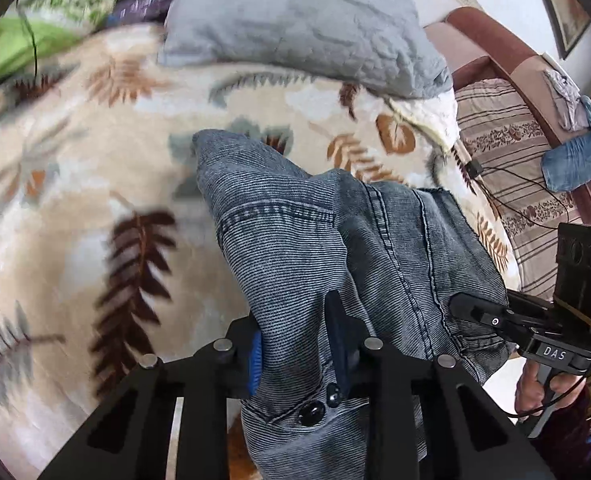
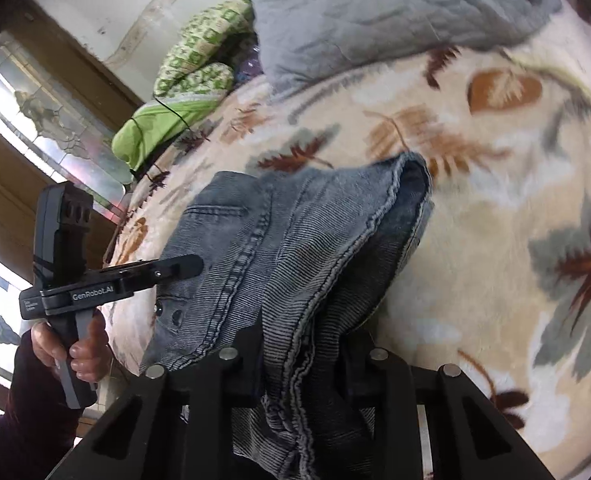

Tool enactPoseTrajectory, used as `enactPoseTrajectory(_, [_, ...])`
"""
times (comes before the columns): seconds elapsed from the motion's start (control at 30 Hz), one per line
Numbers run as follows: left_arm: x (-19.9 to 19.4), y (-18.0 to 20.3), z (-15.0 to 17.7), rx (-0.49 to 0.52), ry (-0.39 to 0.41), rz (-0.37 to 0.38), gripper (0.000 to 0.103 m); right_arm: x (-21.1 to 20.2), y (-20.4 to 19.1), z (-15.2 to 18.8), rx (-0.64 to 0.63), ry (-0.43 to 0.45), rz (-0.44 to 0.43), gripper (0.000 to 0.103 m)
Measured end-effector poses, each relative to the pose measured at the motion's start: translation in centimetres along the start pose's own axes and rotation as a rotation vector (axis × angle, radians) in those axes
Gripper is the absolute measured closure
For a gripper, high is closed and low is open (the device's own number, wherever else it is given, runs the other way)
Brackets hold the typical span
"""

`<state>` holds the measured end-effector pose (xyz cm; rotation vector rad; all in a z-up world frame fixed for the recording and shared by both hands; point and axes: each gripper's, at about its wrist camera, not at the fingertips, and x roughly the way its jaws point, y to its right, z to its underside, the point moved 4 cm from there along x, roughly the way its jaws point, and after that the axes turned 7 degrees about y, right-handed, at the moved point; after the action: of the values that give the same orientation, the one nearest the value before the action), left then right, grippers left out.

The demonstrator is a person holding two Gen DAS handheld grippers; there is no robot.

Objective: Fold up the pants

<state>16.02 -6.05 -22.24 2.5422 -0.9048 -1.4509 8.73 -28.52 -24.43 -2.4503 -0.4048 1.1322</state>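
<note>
Spread across a bed, a cream blanket (image 1: 95, 184) printed with brown and grey leaves carries the grey-blue pants (image 1: 295, 248), which lie bunched near its middle, partly lifted off it at the end nearest the person. Both tools pinch that raised cloth. In the left wrist view the left tool (image 1: 299, 344) has its jaws pressed onto a fold beside two dark buttons (image 1: 311, 412), and the right tool (image 1: 471, 308) grips the seamed edge at three o'clock of it. In the right wrist view the right tool (image 2: 307, 360) clamps a thick bundle of hems, while the left tool (image 2: 191, 266) bites the fabric at nine o'clock, a hand (image 2: 79, 344) around its handle. At twelve o'clock a grey pillow (image 1: 303, 20) rests on the blanket, with green patterned bedding (image 2: 191, 60) at ten o'clock.
</note>
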Motion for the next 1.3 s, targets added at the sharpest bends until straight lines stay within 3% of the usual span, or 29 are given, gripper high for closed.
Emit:
enactPoseTrajectory(0.23, [-1.6,-0.5,-5.8,0.043,0.085,-0.049,0.074,0.2,-1.3,-5.9,-0.037,0.093,-0.015,0.074])
enactPoseTrajectory(0.37, [0.9,-3.2,-8.2,0.009,0.092,-0.130,0.073,3.6,0.0,-8.8,0.010,0.102,-0.037,0.074])
enactPoseTrajectory(0.43, [3.4,-5.1,-8.0,-0.019,0.050,-0.191,0.072,7.1,1.4,-9.0,0.053,0.035,-0.014,0.067])
enactPoseTrajectory(0.5, [5.9,-7.2,-7.0,-0.042,-0.003,-0.274,0.066,10.3,3.8,-8.0,0.124,-0.037,0.078,0.057])
enactPoseTrajectory(0.53, [6.3,-7.7,-6.6,-0.055,-0.008,-0.282,0.062,10.9,4.6,-7.5,0.143,-0.047,0.104,0.049])
enactPoseTrajectory(0.57, [5.8,-7.9,-6.2,-0.085,0.014,-0.273,0.062,10.7,4.9,-7.1,0.170,-0.032,0.077,0.047])
enactPoseTrajectory(0.67, [3.2,-7.0,-5.7,-0.089,0.062,-0.258,0.060,8.1,4.6,-6.5,0.172,0.023,0.061,0.047])
enactPoseTrajectory(0.83, [-2.9,-2.9,-4.7,0.003,0.188,-0.294,0.030,0.6,3.1,-6.2,0.131,0.144,0.056,0.047])
enactPoseTrajectory(1.07, [-12.5,5.4,-1.7,0.166,0.390,-0.361,0.020,-9.9,-1.9,-4.3,0.017,0.290,0.081,0.043])
enactPoseTrajectory(1.3, [-20.7,10.8,1.0,0.224,0.559,-0.464,0.013,-18.2,-8.2,-1.0,-0.150,0.433,0.176,0.041])
